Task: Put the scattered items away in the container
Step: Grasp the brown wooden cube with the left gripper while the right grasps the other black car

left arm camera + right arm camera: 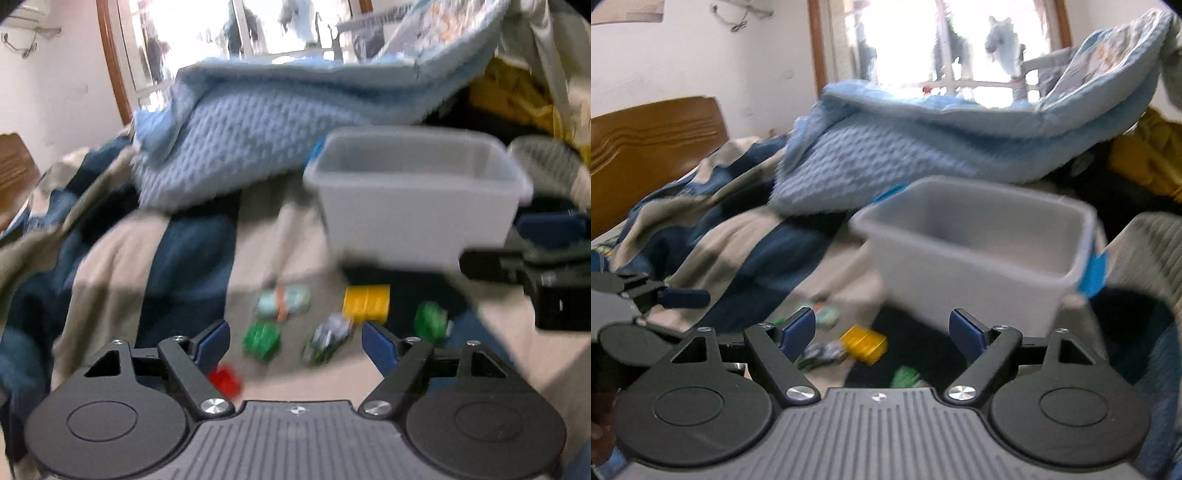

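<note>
A grey plastic container stands empty on the bed; it also shows in the right wrist view. In front of it lie small toys: a yellow block, two green pieces, a pale green roll, a grey-green toy and a red piece. My left gripper is open and empty just above them. My right gripper is open and empty over the yellow block, near the container's front wall. Both views are blurred.
A rumpled beige and navy bedspread covers the bed. A light blue knitted blanket is heaped behind the container. Yellow cloth lies at the far right. A wooden headboard is at the left. The right gripper's finger shows at the right.
</note>
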{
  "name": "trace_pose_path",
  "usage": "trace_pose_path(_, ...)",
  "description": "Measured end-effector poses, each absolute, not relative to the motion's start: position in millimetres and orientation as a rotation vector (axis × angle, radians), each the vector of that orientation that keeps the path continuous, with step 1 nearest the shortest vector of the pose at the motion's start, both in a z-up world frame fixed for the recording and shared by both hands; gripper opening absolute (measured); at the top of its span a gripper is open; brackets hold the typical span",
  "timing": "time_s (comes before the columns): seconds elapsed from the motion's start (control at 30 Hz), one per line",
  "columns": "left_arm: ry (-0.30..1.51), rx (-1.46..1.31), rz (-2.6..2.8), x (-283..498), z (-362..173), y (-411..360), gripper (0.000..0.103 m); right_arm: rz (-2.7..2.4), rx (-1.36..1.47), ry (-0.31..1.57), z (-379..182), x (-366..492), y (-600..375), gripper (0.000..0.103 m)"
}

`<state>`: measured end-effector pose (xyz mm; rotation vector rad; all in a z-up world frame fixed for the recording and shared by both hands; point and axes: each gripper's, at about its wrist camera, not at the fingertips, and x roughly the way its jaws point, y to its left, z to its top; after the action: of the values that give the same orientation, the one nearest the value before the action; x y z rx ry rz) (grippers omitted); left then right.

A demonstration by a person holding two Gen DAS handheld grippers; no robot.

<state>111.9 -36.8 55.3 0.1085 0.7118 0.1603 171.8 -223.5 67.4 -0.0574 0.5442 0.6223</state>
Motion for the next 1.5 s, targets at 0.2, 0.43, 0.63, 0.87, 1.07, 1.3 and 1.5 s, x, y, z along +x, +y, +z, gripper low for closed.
trace_pose_path(0.2,0.816,0.005,0.176,67,7,-1,0.082,0.721,-0.137,0.576,36,140,-194,0.082)
trace_pose_path(0.43,0.834,-0.037,0.156,58,-11,-1,0.082,0.753,-0.268,0.600,6,117,-171,0.075)
trace_pose_path(0.63,0.848,-0.040,0.108,66,-16,-12,0.081,0.707,-0.227,0.619,4,121,-183,0.074)
trace_pose_path(0.87,0.833,-0.082,0.149,67,-23,-4,0.077,0.691,-0.205,0.627,2,129,-191,0.074)
trace_pose_path(1.07,0.835,-0.020,0.176,64,-24,7,0.070,0.722,-0.229,0.643,-6,125,-176,0.074)
trace_pose_path(1.3,0.875,0.064,0.192,68,-32,15,0.064,0.775,-0.232,0.700,-23,123,-136,0.059)
trace_pose_path(1.5,0.870,0.015,0.145,68,-36,25,0.060,0.715,-0.165,0.776,-38,136,-119,0.059)
